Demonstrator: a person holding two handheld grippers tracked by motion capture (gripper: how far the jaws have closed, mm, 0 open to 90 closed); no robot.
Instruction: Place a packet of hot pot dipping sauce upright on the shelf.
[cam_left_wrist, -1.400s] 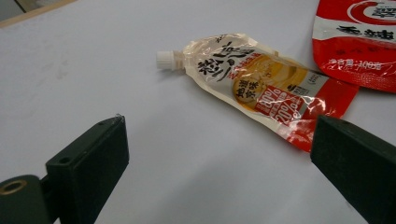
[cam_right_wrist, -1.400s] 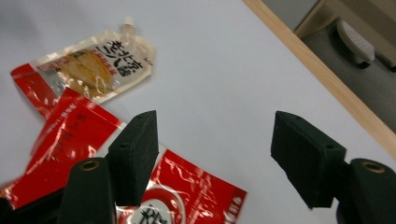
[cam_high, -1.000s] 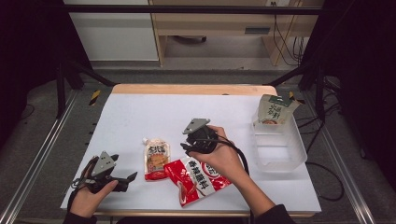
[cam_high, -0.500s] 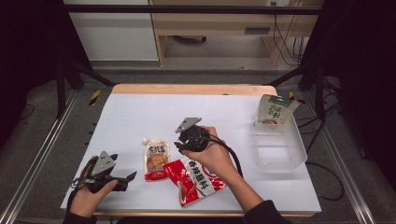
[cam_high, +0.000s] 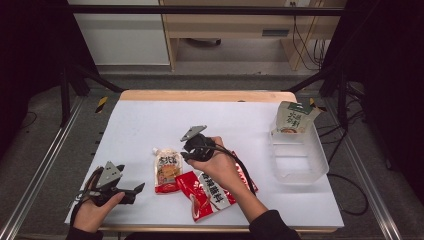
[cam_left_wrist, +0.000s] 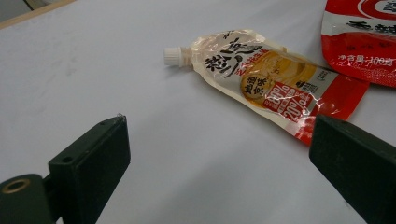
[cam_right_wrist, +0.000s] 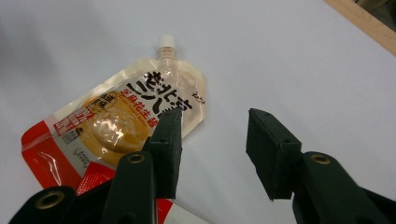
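A spouted sauce pouch (cam_high: 167, 170) with a white cap and a red bottom lies flat on the white table (cam_high: 150, 120). It also shows in the left gripper view as the pouch (cam_left_wrist: 271, 84) and in the right gripper view as the pouch (cam_right_wrist: 116, 121). A red snack bag (cam_high: 210, 192) lies beside it, partly under the person's right forearm. My right gripper (cam_high: 186, 154) hovers just right of the pouch, jaws open and empty (cam_right_wrist: 212, 149). My left gripper (cam_high: 136, 190) rests near the front left edge, open wide (cam_left_wrist: 219, 163), pointing at the pouch.
A clear plastic bin (cam_high: 299, 156) stands at the right of the table, with a green-and-white bag (cam_high: 292, 117) propped on its far rim. The table's wooden far edge (cam_high: 205, 95) and metal frame rails border the work area.
My right gripper has moved left and slightly nearer, from above the red bag toward the sauce pouch. The left gripper has stayed put.
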